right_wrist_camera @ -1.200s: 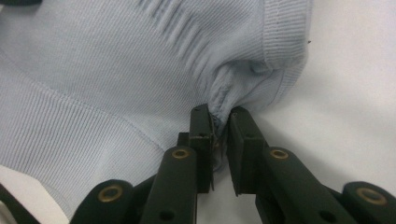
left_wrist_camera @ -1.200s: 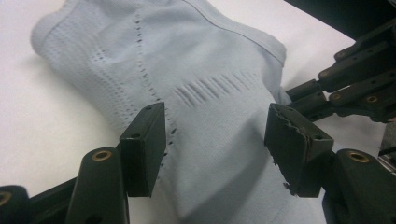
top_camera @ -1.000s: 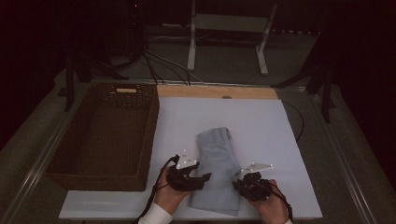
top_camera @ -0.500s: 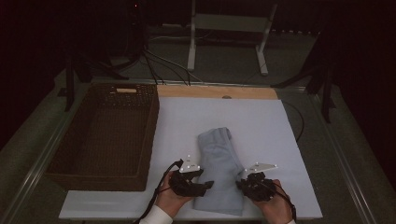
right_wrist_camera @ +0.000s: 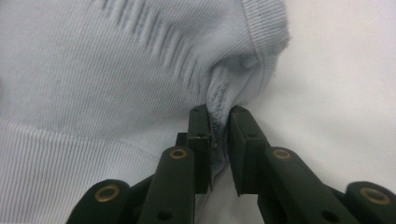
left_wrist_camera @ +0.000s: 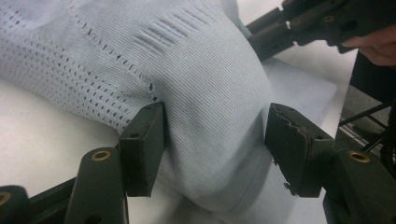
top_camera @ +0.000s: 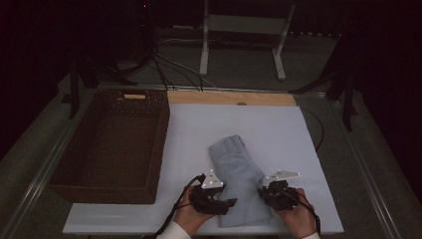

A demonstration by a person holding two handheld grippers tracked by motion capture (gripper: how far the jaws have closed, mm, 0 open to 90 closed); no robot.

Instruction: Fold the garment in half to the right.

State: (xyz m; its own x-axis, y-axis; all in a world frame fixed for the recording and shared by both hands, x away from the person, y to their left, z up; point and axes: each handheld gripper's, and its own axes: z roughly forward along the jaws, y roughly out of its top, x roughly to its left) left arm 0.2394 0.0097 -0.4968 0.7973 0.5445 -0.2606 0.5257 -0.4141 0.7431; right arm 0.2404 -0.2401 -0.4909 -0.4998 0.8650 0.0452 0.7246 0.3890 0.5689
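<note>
high view looks down from above; both gripper views sit close, sharing the cloth point(top_camera: 238, 174).

The cloth point(top_camera: 238, 177) lies on the desk point(top_camera: 278, 129), right of the basket point(top_camera: 112, 144), between both grippers.

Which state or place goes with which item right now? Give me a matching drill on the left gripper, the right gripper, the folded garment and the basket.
Column 1:
1. left gripper
2. right gripper
3. light blue garment
4. wicker basket

Column 2:
A. stands at the left of the white mat, nothing visible inside
B. jaws pinched shut on a fold at the cloth's edge
C. jaws spread around a bulge of cloth
D. lies folded on the mat between both hands

Pairs: 1-C, 2-B, 3-D, 4-A
</note>
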